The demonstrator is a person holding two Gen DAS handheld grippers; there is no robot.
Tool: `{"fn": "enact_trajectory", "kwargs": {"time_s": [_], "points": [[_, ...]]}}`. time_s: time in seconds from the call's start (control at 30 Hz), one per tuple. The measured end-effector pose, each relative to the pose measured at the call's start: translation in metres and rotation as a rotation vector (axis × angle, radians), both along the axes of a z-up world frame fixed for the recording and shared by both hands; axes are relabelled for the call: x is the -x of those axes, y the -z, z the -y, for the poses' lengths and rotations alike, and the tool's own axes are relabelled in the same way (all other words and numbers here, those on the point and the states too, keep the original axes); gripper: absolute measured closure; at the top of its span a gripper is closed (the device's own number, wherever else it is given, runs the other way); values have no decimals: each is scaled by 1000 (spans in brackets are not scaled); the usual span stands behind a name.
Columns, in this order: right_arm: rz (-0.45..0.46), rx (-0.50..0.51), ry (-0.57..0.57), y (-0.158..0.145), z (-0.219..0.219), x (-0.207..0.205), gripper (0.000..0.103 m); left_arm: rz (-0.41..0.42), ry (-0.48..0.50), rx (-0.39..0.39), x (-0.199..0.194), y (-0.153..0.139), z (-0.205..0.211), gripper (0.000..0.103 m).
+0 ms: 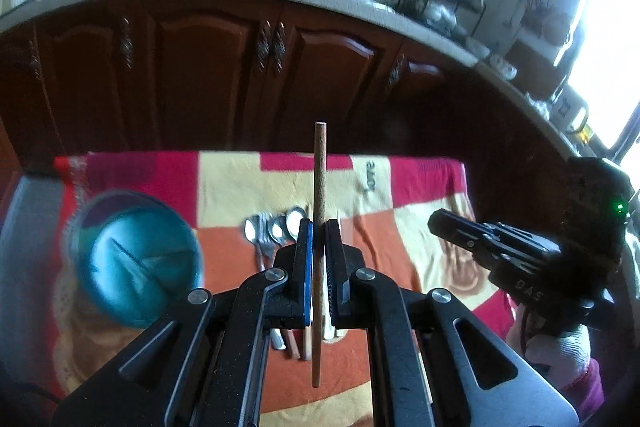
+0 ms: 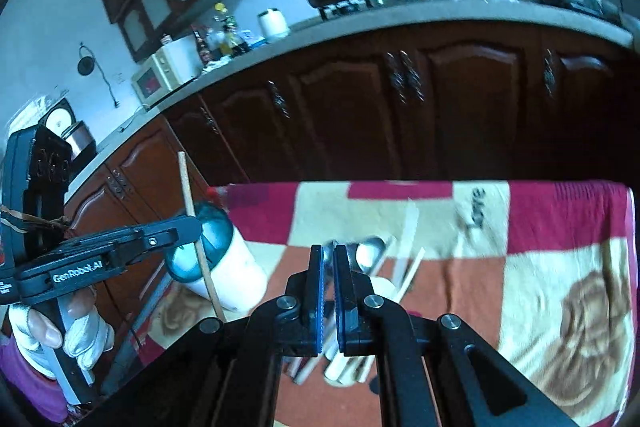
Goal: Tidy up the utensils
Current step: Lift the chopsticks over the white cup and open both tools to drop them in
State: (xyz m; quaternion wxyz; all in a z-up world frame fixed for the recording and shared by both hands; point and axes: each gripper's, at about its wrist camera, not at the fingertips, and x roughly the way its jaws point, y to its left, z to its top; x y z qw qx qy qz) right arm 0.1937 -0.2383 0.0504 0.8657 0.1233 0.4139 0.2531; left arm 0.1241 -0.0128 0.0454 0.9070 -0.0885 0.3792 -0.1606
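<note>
Clearly light, stiff and slim, the wooden chopstick [image 1: 319, 187] sits clamped mid-length in the left gripper [image 1: 319, 239], its top at twelve o'clock, while the right gripper [image 2: 329, 267] is closed on nothing

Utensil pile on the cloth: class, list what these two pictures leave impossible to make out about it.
- Left wrist view: the left gripper, shut on a wooden chopstick, covers the pile's middle; only spoons show clearly.
- Right wrist view: the right gripper hides the pile's centre; motion blur prevents a count.
- Cup's contents: unreadable, blurred.
</note>
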Motion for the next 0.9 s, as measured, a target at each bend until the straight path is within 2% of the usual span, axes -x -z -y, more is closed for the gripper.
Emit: {"fn": "enact_trajectory", "kwargs": {"time_s": [0.07, 0.17, 0.2, 0.23, 0.27, 0.3, 0.37, 0.47, 0.5, 0.6, 0.67, 0.73, 0.8, 0.9], "points": [[9, 30, -9, -5, -9, -3, 99, 17, -17, 2, 5, -8, -10, 98], [-24, 65, 43, 10, -9, -14, 99, 23, -31, 7, 10, -11, -20, 98], [-45, 81, 58, 23, -7, -20, 91, 22, -36, 11, 12, -10, -23, 98], [-65, 98, 67, 35, -5, -25, 71, 20, -38, 15, 13, -10, -25, 98], [-89, 122, 79, 51, -3, -31, 63, 17, -40, 19, 14, -9, -28, 98], [-120, 146, 86, 68, -1, -38, 61, 13, -42, 21, 15, -7, -30, 98], [-180, 169, 78, 97, 2, -52, 61, 4, -44, 28, 14, -5, -33, 98], [-264, 199, 84, 139, 5, -74, 71, -5, -47, 37, 12, -4, -38, 98], [-277, 214, 88, 148, 5, -79, 76, -7, -49, 39, 12, -3, -39, 98], [-311, 241, 83, 173, 4, -96, 79, -14, -59, 45, 9, -2, -45, 98], [-317, 275, 64, 183, -1, -104, 81, -20, -66, 50, 7, -2, -48, 98], [-321, 303, 48, 189, -5, -109, 90, -23, -75, 52, 4, -2, -50, 98], [-331, 292, 38, 192, -7, -113, 98, -28, -80, 55, 2, -1, -53, 98], [-312, 251, 41, 181, -2, -108, 99, -27, -83, 70, 1, -5, -58, 98]]}}
